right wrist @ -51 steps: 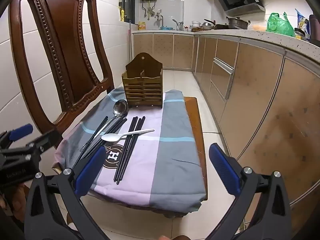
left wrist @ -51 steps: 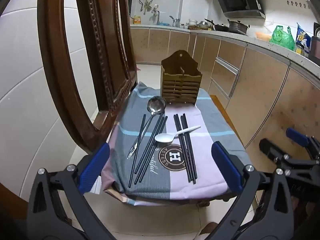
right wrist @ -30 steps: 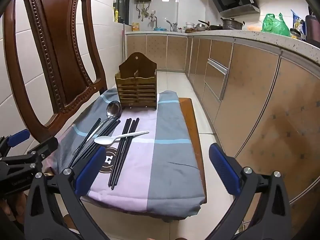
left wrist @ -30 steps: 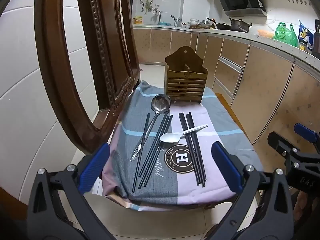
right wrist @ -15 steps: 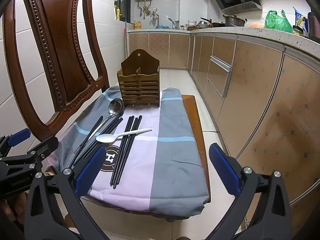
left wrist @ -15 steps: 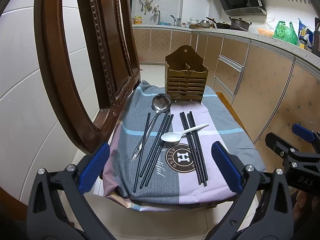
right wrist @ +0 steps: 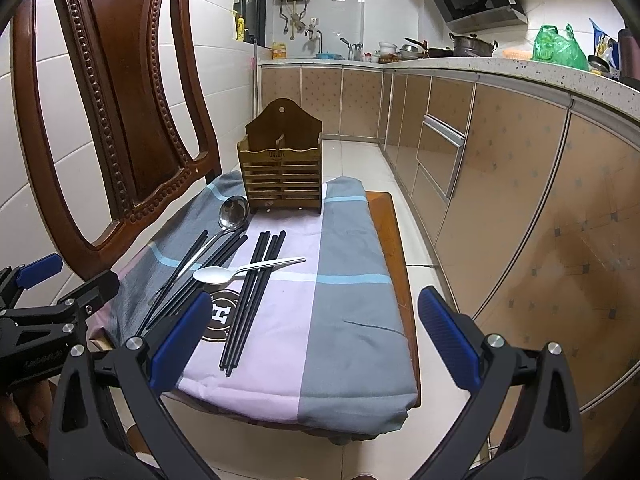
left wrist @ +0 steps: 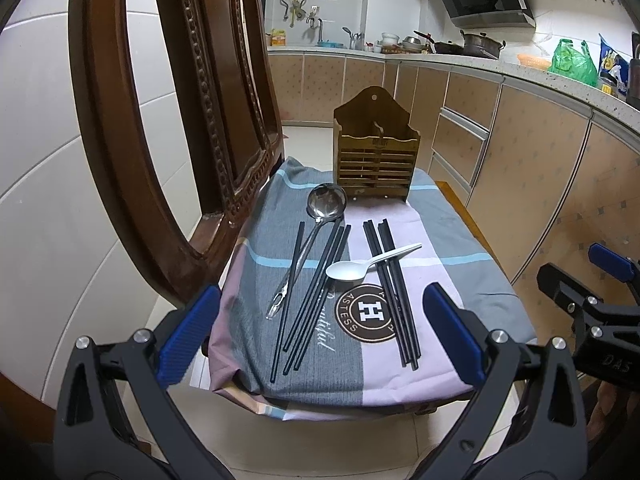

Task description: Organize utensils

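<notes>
- Kitchen of glossy white wall tile, pale floor tile and tan speckled cabinets under a stone-look counter; a green bag sits on it.
- Chair: dark carved wood with beaded trim on a curved, open-slotted back. Its seat carries a smooth cloth in grey, lilac and light-blue blocks, with a round brown "H" badge.
- Holder: one brown wooden box with a slatted front, arched back and a hanging hole, standing upright at the far end of the cloth; a central divider splits its top.
- Ladle: one, shiny steel, round bowl just beside the holder's left foot, thin handle running toward the camera.
- Spoon: one, white and smooth, lying crosswise with its handle over the right bundle.
- Chopsticks: black, slim, straight, in two groups. Left group fans out beside and under the ladle handle, about four sticks; right group is tightly packed, roughly four, exact count unclear.
- Left gripper: black frame, ribbed blue pads, held level short of the near cloth edge, jaws spread wide with nothing between.
- Right gripper: same build, also level and wide apart, gripping nothing, aimed over the cloth's right half, beside the left one.
</notes>
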Action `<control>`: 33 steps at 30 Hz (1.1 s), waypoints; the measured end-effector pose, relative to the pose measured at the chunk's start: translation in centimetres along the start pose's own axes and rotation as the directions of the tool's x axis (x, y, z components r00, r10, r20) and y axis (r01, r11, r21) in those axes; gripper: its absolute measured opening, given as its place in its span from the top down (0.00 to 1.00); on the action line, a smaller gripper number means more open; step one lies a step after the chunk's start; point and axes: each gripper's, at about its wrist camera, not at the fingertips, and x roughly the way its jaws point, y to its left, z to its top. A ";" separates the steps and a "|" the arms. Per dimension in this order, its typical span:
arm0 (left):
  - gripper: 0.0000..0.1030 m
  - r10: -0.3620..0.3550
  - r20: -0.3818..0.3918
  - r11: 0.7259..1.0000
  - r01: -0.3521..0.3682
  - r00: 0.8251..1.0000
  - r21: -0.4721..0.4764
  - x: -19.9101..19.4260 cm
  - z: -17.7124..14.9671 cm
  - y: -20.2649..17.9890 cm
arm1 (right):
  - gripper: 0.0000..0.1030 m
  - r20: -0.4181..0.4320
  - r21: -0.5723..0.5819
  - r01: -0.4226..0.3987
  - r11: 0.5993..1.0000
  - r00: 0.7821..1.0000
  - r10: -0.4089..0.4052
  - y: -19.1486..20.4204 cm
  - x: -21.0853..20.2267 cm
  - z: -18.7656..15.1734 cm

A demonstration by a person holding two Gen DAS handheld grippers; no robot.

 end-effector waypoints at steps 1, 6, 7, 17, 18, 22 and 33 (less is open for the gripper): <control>0.03 0.001 -0.001 1.000 -0.001 1.000 0.000 0.0 0.0 0.0 | 0.03 0.005 0.000 0.000 1.000 1.000 0.000 0.0 0.0 0.0; 0.03 0.006 -0.002 1.000 -0.006 1.000 0.000 0.1 0.0 0.0 | 0.03 0.002 -0.003 -0.004 1.000 1.000 0.004 0.1 -0.1 -0.1; 0.03 0.006 -0.002 1.000 -0.006 1.000 0.000 0.1 -0.1 -0.1 | 0.03 0.002 -0.007 -0.004 1.000 1.000 0.004 0.1 -0.2 -0.1; 0.03 0.006 -0.003 1.000 -0.006 1.000 0.002 0.2 -0.1 0.0 | 0.03 0.004 -0.004 -0.007 1.000 1.000 0.007 0.0 -0.2 0.0; 0.03 0.007 -0.002 1.000 -0.007 1.000 0.002 0.2 -0.1 0.0 | 0.03 0.004 -0.004 -0.007 1.000 1.000 0.007 0.0 -0.2 0.0; 0.03 0.007 -0.003 1.000 -0.007 1.000 0.001 0.2 -0.2 0.0 | 0.03 0.002 -0.004 -0.009 1.000 1.000 0.009 -0.1 -0.2 -0.1; 0.03 0.007 -0.006 1.000 -0.007 1.000 0.002 0.3 -0.2 0.1 | 0.03 -0.002 -0.010 -0.012 1.000 1.000 0.012 0.0 0.0 -0.2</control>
